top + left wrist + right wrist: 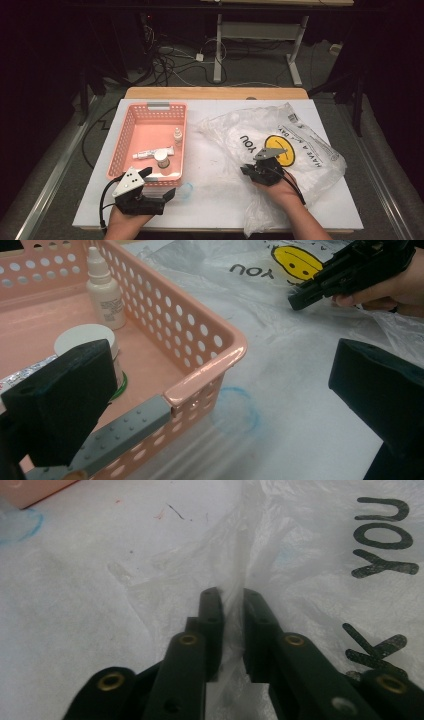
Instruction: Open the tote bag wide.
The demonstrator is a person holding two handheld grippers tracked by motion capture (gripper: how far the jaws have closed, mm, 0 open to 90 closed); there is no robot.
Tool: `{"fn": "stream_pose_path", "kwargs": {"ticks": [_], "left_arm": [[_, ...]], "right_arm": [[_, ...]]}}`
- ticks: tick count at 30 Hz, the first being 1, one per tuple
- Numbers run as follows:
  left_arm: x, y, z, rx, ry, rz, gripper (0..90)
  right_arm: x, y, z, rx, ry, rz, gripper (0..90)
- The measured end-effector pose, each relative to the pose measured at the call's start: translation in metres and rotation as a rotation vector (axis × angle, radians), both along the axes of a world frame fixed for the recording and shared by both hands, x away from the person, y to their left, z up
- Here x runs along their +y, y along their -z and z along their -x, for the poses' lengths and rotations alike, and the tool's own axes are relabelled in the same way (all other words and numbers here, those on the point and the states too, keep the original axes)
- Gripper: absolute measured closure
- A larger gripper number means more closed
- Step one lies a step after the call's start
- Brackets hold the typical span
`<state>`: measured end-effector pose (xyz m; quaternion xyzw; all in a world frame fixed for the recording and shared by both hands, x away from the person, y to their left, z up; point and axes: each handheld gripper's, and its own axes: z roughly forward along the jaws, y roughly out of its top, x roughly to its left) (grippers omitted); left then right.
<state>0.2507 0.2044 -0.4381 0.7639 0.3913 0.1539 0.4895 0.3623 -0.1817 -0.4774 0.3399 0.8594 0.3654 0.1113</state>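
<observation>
While one basket (pixel 125 135) holds three items | one bag (pixel 300 150) | two grippers

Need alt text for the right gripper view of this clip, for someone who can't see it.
Two black jaws of the right tool close on a raised fold of the clear plastic bag lying on the white table. Black lettering "YOU" shows on the bag at right; a pink basket corner sits top left.

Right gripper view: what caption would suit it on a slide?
Right gripper pinching a fold of the clear plastic bag on the white table.
</observation>
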Motion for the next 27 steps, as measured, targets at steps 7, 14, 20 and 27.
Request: {"fn": "stream_pose_path", "kwargs": {"ticks": [7,14,20,27], "left_arm": [[0.002,0.0,-0.001,0.004,-0.007,0.006,0.0],[0.003,0.001,-0.002,0.006,-0.009,0.01,0.0],[0.003,0.001,-0.002,0.007,-0.007,0.005,0.0],[0.003,0.001,-0.002,0.007,-0.007,0.005,0.0]], "right_arm": [[-0.004,-0.002,0.0,-0.032,0.033,-0.014,90.0],[-0.01,-0.006,0.001,-0.049,0.046,-0.056,90.0],[-0.013,-0.009,0.003,-0.069,0.053,-0.072,90.0],[-0.016,-0.019,0.006,-0.118,0.054,-0.105,90.0]]}}
